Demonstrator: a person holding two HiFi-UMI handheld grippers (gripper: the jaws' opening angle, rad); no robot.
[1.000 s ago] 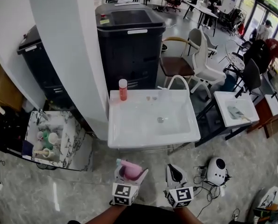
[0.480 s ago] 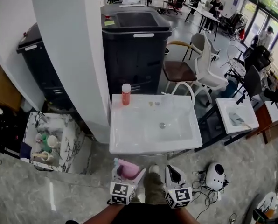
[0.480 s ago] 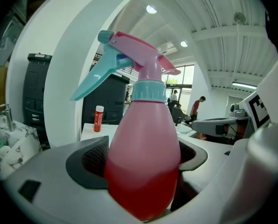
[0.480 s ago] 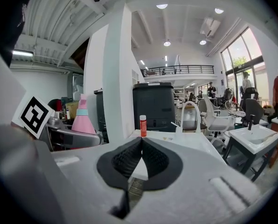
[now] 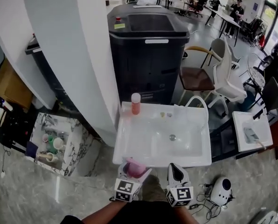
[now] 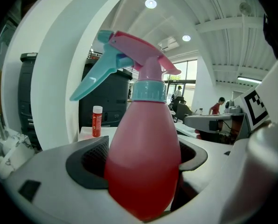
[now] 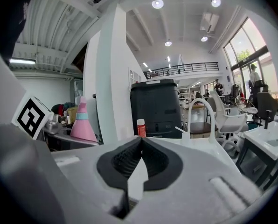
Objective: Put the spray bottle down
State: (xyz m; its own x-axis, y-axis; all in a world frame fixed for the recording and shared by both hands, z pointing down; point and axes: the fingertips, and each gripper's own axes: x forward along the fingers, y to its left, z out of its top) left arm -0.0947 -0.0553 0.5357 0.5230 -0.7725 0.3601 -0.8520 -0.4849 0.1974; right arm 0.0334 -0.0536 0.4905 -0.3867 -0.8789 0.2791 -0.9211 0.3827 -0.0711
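A pink spray bottle with a teal trigger and pink nozzle stands upright between the jaws of my left gripper, which is shut on it. In the head view the spray bottle hangs at the near edge of the white sink. The bottle also shows at the left of the right gripper view. My right gripper is beside it, shut with nothing between its jaws.
A small red bottle with a white cap stands at the sink's far left corner, a white faucet at the far right. Behind is a black bin; left, a white pillar and a marble stand with cups.
The view has moved forward: the sink is now closer, right under both grippers. The left gripper still holds the spray bottle, now at the sink's near edge. The right stays shut.
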